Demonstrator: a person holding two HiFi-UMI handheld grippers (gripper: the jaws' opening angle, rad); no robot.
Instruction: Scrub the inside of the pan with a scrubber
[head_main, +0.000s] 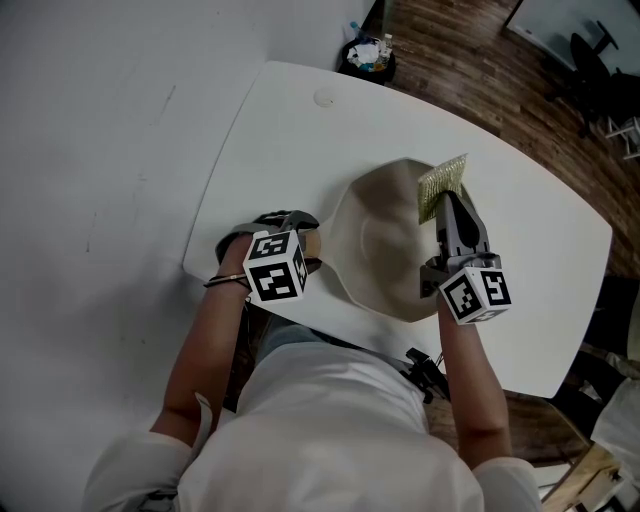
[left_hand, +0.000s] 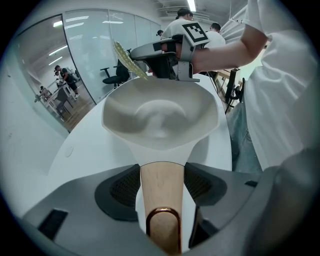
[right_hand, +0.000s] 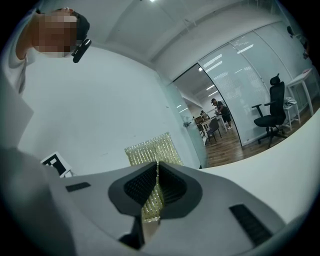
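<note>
Where the head view looks down on the white table (head_main: 300, 130), the cream pan (head_main: 375, 250) sits near its front edge, bowl open upward. Its wooden handle (left_hand: 161, 185) is almost wholly covered there by the left gripper (head_main: 305, 240) and its marker cube. The left gripper view fills that in: the left gripper (left_hand: 161, 172) has its jaws clamped on the handle, a pad against each side, and the handle's near end is cut off by the frame.

The right gripper (head_main: 445, 215) reaches over the pan's far right rim with its jaws closed on a gold mesh scrubber (head_main: 442, 185). In the right gripper view the scrubber (right_hand: 150, 150) stands up past the pinched pads (right_hand: 165, 187), its lower part buried between them, and the pan is out of sight. Whether the scrubber touches the rim cannot be told.
</note>
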